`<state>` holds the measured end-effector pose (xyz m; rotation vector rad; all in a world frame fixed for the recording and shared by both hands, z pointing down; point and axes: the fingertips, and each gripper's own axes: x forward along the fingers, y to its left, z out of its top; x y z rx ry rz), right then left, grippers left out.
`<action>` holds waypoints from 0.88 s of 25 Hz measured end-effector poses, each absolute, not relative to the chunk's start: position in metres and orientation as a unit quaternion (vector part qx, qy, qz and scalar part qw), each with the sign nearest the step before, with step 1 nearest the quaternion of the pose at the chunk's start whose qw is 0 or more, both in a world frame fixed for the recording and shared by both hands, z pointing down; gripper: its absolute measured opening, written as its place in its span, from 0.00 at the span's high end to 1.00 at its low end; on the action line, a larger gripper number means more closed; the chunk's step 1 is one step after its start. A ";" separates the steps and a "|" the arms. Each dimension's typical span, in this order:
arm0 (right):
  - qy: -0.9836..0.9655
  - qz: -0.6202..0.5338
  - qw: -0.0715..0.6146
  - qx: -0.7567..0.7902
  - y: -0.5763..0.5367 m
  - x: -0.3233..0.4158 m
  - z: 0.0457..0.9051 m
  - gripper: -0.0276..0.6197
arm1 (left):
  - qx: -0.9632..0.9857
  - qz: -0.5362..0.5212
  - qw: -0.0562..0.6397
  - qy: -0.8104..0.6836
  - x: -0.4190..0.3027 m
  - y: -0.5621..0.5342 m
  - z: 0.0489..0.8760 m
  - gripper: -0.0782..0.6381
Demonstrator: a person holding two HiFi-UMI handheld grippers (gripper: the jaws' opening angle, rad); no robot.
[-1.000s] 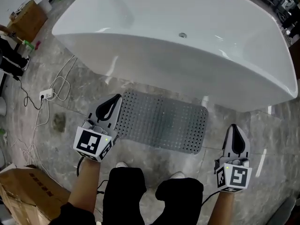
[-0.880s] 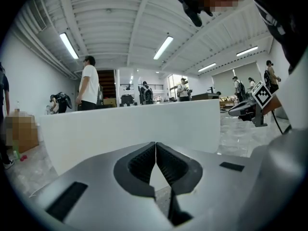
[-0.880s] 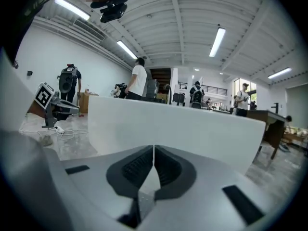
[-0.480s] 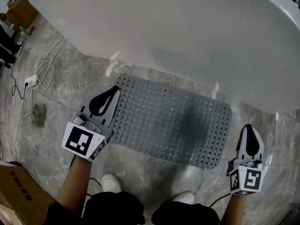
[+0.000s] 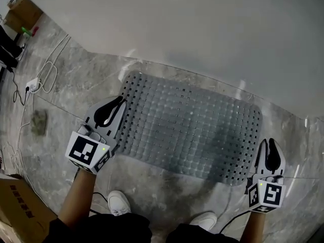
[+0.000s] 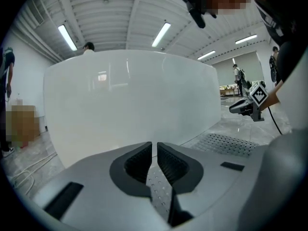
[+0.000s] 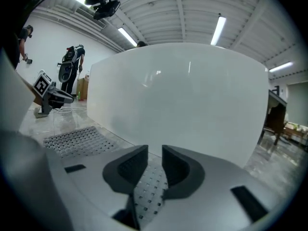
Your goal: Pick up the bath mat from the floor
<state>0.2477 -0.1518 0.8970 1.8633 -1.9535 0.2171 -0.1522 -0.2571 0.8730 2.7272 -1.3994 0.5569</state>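
A grey perforated bath mat (image 5: pixel 187 128) lies flat on the marble floor in front of a white bathtub (image 5: pixel 202 34). My left gripper (image 5: pixel 119 102) hovers at the mat's left edge, jaws shut with nothing between them. My right gripper (image 5: pixel 269 144) is at the mat's near right corner. Its jaws are opening by a narrow gap and press on nothing. The mat (image 6: pixel 226 143) and the right gripper (image 6: pixel 242 109) show in the left gripper view. In the right gripper view I see the mat (image 7: pixel 77 138) and the left gripper (image 7: pixel 71 98).
The tub wall (image 7: pixel 183 95) rises right behind the mat. White cables and a power strip (image 5: pixel 33 85) lie on the floor at the left. A cardboard box (image 5: pixel 17 211) sits at the bottom left. The person's shoes (image 5: pixel 119 201) stand just short of the mat.
The head view has dropped closer to the floor, so the mat looks larger. Both grippers have moved down to the mat's ends. The right jaws have parted slightly.
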 end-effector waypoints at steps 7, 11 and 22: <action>-0.676 0.182 0.260 0.666 -0.140 0.268 0.970 0.58 | 0.848 0.247 0.128 -0.450 -0.175 -0.262 0.956 0.48; -0.645 0.240 0.295 0.663 -0.127 0.285 1.020 0.52 | 0.810 0.322 0.191 -0.451 -0.205 -0.255 1.021 0.38; -0.595 0.339 0.349 0.640 -0.104 0.308 1.100 0.46 | 0.737 0.398 0.296 -0.459 -0.258 -0.252 1.113 0.29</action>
